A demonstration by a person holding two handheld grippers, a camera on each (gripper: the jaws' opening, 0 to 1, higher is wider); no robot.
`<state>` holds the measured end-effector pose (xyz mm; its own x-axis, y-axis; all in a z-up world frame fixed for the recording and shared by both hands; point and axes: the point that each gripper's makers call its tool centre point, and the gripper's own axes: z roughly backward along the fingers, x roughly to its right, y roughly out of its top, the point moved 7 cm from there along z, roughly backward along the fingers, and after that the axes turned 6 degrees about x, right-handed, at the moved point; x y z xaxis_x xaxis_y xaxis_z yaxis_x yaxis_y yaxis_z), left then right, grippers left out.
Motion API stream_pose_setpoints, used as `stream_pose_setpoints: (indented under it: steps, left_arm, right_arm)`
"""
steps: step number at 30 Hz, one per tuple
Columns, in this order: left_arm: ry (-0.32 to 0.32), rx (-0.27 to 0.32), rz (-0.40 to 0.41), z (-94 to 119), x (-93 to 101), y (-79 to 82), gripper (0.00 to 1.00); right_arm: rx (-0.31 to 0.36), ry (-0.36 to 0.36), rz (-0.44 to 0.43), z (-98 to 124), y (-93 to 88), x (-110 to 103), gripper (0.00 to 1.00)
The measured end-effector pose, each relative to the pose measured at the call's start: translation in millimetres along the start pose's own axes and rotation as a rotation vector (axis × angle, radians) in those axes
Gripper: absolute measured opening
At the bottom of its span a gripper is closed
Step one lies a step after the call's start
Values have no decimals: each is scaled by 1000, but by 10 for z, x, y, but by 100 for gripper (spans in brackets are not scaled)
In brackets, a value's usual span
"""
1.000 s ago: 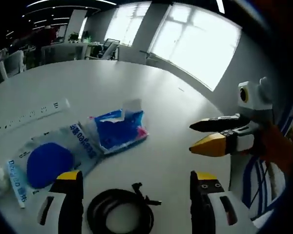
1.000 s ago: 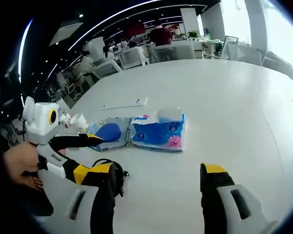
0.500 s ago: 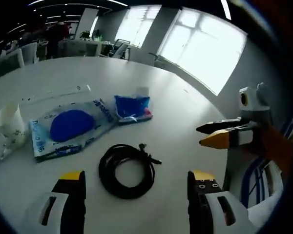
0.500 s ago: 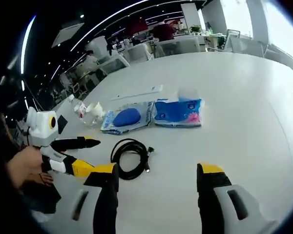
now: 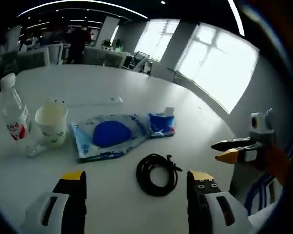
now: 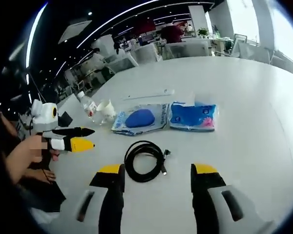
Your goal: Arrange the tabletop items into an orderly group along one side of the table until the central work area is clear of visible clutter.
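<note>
A black coiled cable [image 5: 157, 174] [image 6: 145, 161] lies on the white table [image 5: 117, 209] [image 6: 244, 83], nearest to both grippers. Behind it is a clear bag holding a blue round item [image 5: 107, 135] [image 6: 139, 118], with a blue tissue pack [image 5: 162, 123] [image 6: 194, 116] beside it. A paper cup [image 5: 50, 122] [image 6: 106, 109] and a water bottle [image 5: 14, 114] [image 6: 87, 103] stand at the bag's other end. My left gripper [image 5: 136, 181] [image 6: 85, 138] is open and holds nothing, short of the cable. My right gripper [image 6: 157, 169] [image 5: 229, 150] is also open, hovering just before the cable.
A white power strip [image 5: 90, 101] [image 6: 149, 93] lies past the bag. A person's hand [image 6: 27, 158] holds the left gripper. Chairs and desks stand beyond the table's far edge, with bright windows behind.
Both grippers have drawn back from the items, so the cup and bottle now come into view. The items lie as before and both grippers stay open.
</note>
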<state>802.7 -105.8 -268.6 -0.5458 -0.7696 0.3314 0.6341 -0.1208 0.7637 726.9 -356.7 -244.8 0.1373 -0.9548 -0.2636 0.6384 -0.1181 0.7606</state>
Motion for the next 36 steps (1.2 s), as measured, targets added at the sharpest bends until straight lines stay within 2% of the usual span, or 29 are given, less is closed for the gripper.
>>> stream_pose_setpoints:
  steps: [4, 8, 9, 13, 15, 16, 19, 21, 23, 26, 28, 30, 31, 32, 36]
  left_arm:
    - [-22, -20, -12, 10, 37, -61, 83]
    - [-47, -48, -26, -4, 110, -118, 83]
    - [-78, -58, -34, -9, 168, -136, 83]
    - [-101, -70, -66, -10, 217, -152, 81]
    - [-113, -48, -94, -17, 202, -118, 73]
    - [-115, -42, -90, -19, 203, -106, 73]
    - [-157, -85, -53, -37, 251, -138, 72]
    - [-152, -93, -78, -75, 245, -170, 75]
    - [-143, -123, -56, -76, 234, -226, 80]
    - [-150, -126, -49, -114, 241, -244, 76]
    - [-154, -132, -45, -177, 245, -235, 75]
    - [-174, -134, -48, -229, 276, -220, 70]
    - [-180, -133, -46, -246, 292, -211, 68]
    - [-182, -137, -40, -265, 300, -205, 66]
    - [-158, -161, -57, -338, 320, -211, 68]
  right_arm:
    - [10, -16, 5, 38, 44, -21, 54]
    - [14, -27, -31, 97, -27, -27, 57]
    - [18, -32, -23, 122, -44, -40, 56]
    - [23, -46, -29, 240, -123, -70, 54]
    - [13, -61, -43, 286, -185, -55, 51]
    - [4, -57, -53, 311, -220, -74, 50]
    - [3, -62, -71, 350, -284, -83, 48]
    - [-1, -68, -31, 383, -340, -109, 43]
    - [-27, -77, -55, 383, -400, -96, 45]
    - [-42, -77, -70, 295, -432, -28, 49]
    - [-44, -76, -63, 231, -410, -3, 48]
    - [-58, -72, -17, 94, -386, 82, 44]
    - [-86, -66, -46, 35, -381, 99, 43]
    - [-78, -65, -45, -6, -357, 116, 43]
    - [-71, -41, -8, -145, -293, 133, 41]
